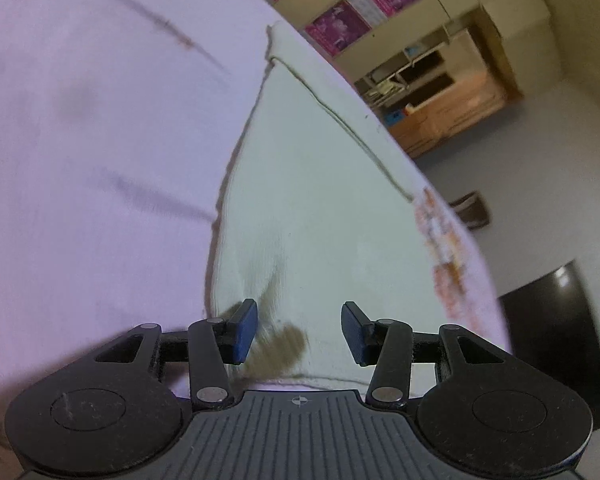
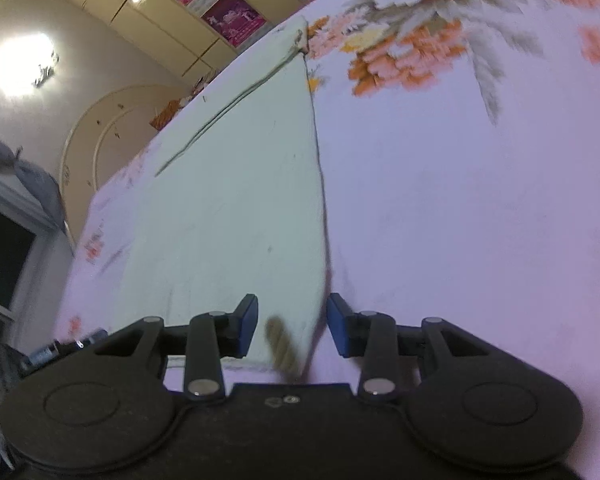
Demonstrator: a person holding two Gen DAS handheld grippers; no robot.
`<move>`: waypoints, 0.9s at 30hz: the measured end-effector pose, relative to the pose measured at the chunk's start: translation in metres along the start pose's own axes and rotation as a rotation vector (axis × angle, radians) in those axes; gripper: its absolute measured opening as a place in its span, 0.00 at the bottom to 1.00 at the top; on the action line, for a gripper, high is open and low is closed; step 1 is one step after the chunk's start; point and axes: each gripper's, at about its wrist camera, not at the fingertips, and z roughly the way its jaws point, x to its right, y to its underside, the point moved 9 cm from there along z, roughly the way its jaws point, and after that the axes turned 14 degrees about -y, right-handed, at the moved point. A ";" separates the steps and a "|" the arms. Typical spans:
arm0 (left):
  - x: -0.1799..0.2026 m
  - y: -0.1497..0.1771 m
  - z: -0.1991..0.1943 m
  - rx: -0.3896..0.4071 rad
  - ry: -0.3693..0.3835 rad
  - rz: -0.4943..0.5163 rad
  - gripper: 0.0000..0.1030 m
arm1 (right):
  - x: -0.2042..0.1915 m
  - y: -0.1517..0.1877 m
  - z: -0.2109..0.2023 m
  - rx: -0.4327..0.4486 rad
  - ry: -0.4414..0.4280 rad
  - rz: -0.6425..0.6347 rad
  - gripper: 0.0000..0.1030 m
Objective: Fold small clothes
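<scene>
A pale mint-green small garment [image 1: 316, 208] lies flat on the pink floral bedsheet [image 1: 100, 140], one layer folded over with a dark seam line across it. My left gripper [image 1: 299, 332] is open, its blue pads on either side of the garment's near left corner, where a brown mark shows. In the right wrist view the same garment [image 2: 236, 208] stretches away from me. My right gripper [image 2: 292, 330] is open over the garment's near right corner, with the cloth edge between the pads and nothing gripped.
The sheet [image 2: 460, 200] has orange and white flower prints [image 2: 412, 32] at the far right. Beyond the bed's edge are cream wardrobes with magenta posters [image 1: 340, 28], a wooden shelf unit [image 1: 448, 112], a ceiling light [image 2: 24, 64] and a dark window [image 2: 0, 256].
</scene>
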 end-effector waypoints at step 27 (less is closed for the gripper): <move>-0.020 -0.017 -0.003 0.056 -0.054 0.003 0.54 | 0.012 0.005 0.018 0.029 -0.067 0.144 0.19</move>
